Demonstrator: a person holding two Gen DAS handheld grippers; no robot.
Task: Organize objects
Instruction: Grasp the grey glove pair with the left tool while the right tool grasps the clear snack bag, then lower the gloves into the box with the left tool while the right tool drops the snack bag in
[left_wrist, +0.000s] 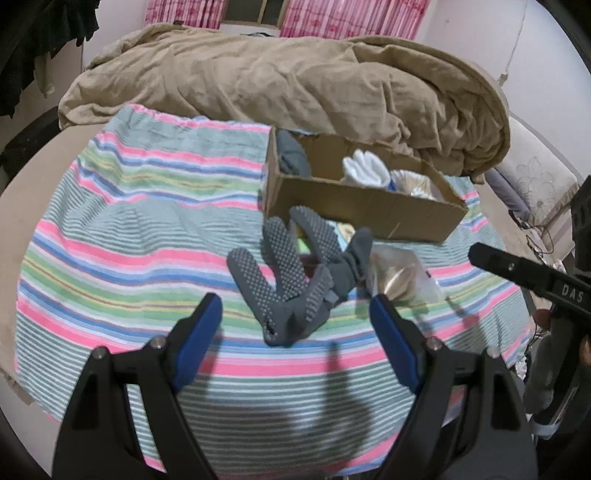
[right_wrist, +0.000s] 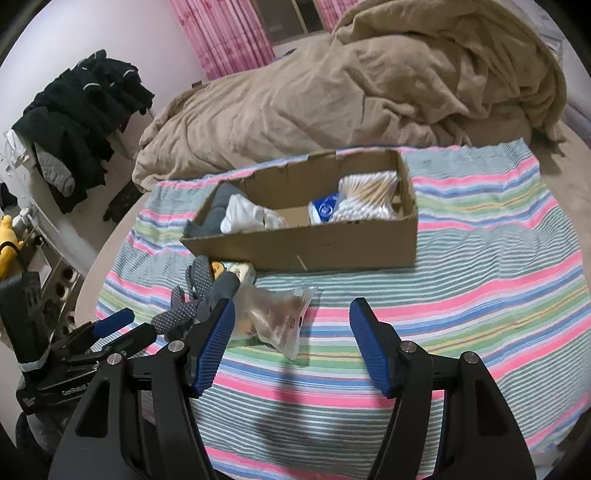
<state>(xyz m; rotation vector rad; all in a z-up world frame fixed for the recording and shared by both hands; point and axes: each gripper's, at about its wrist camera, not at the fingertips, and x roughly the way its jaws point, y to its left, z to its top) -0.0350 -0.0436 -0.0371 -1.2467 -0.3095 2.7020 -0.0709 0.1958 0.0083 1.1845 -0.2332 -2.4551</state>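
A grey dotted glove (left_wrist: 288, 284) lies on the striped cloth (left_wrist: 122, 229), just ahead of my open, empty left gripper (left_wrist: 295, 314). A clear plastic bag (left_wrist: 399, 273) lies to its right, and a small colourful pack peeks out behind it. The cardboard box (left_wrist: 369, 210) behind holds grey cloth, white cloth and cotton swabs. In the right wrist view, my open, empty right gripper (right_wrist: 291, 321) hovers over the cloth (right_wrist: 480, 280), with the bag (right_wrist: 277, 317) by its left finger, the glove (right_wrist: 195, 295) further left and the box (right_wrist: 317, 243) beyond. The left gripper (right_wrist: 122, 332) shows at the lower left.
A crumpled tan blanket (left_wrist: 295, 74) is heaped behind the box. Dark clothes (right_wrist: 81, 122) hang on a rack at the left. Pink curtains (right_wrist: 221, 37) cover the far wall. A pillow (left_wrist: 535, 181) lies at the right edge.
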